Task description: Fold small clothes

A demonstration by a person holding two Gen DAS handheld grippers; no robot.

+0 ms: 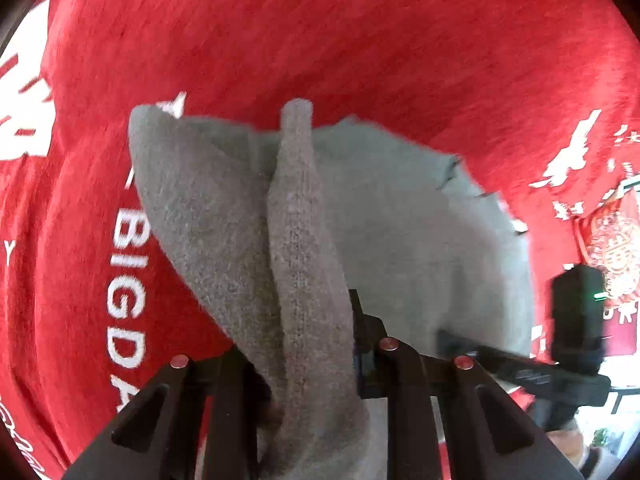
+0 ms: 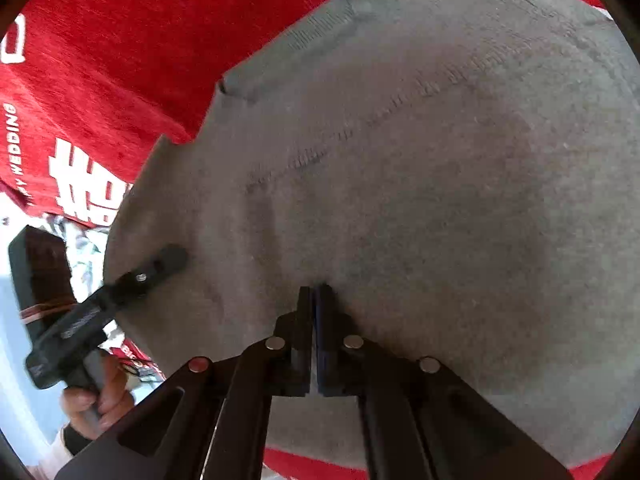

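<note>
A small grey knit garment (image 1: 400,220) hangs lifted over a red printed cloth (image 1: 320,32). My left gripper (image 1: 312,320) is shut on the garment; a thick fold of it (image 1: 304,280) drapes between and over the fingers. In the right wrist view the grey garment (image 2: 420,180) fills most of the frame, with a stitched seam across it. My right gripper (image 2: 315,292) is shut on the garment's near edge. The left gripper (image 2: 160,268) also shows at the left, pinching the garment's left edge.
The red cloth (image 2: 100,72) with white lettering covers the surface under the garment. The right gripper's body (image 1: 576,312) shows at the right in the left wrist view. A hand (image 2: 96,400) holds the left gripper's handle. White floor lies beyond the cloth's edge (image 2: 12,264).
</note>
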